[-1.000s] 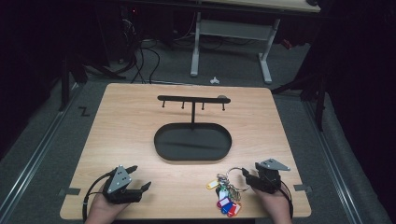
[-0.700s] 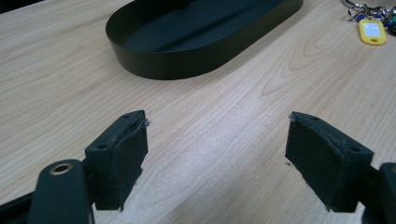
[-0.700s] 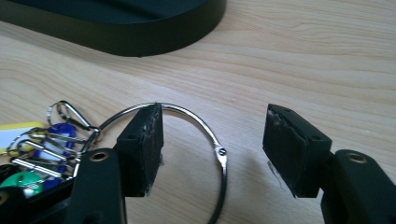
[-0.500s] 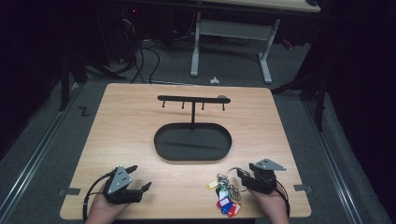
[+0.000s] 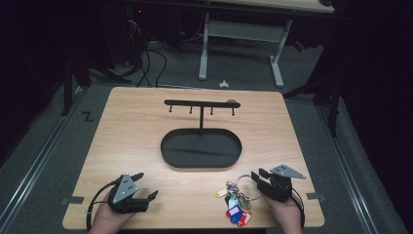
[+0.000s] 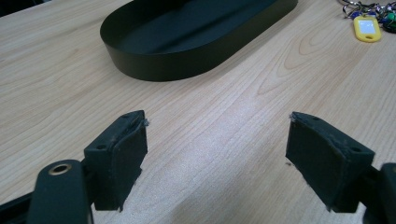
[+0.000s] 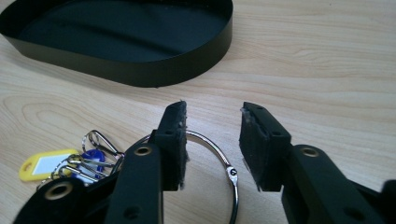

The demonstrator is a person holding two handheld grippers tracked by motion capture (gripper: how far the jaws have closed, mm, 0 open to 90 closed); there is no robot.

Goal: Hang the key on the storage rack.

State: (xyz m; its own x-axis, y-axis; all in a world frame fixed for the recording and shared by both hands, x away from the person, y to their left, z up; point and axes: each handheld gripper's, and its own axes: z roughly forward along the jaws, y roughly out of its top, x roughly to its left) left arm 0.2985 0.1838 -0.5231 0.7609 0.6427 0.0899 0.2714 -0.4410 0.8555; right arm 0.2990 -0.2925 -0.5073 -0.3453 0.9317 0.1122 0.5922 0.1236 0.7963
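A bunch of keys with coloured tags (image 5: 235,206) lies near the table's front right, strung on a large metal ring (image 5: 243,187). My right gripper (image 5: 257,176) is at that ring, open. In the right gripper view its jaws (image 7: 212,121) stand one on each side of the ring's wire (image 7: 210,139), apart from it, with a yellow tag (image 7: 44,165) to the left. My left gripper (image 5: 148,184) rests open at the front left, and nothing lies between its jaws (image 6: 217,119). A black oval tray (image 5: 168,155) with a hook stand (image 5: 200,104) sits mid-table.
The tray's low wall (image 7: 140,74) is just beyond the right gripper and ahead of the left one (image 6: 187,65). The yellow tag (image 6: 367,29) lies far right in the left gripper view. A white desk frame (image 5: 204,44) stands on the floor beyond the table.
My right gripper has edged forward and left until its jaws reach the key ring. The keys and my left gripper have stayed where they were.
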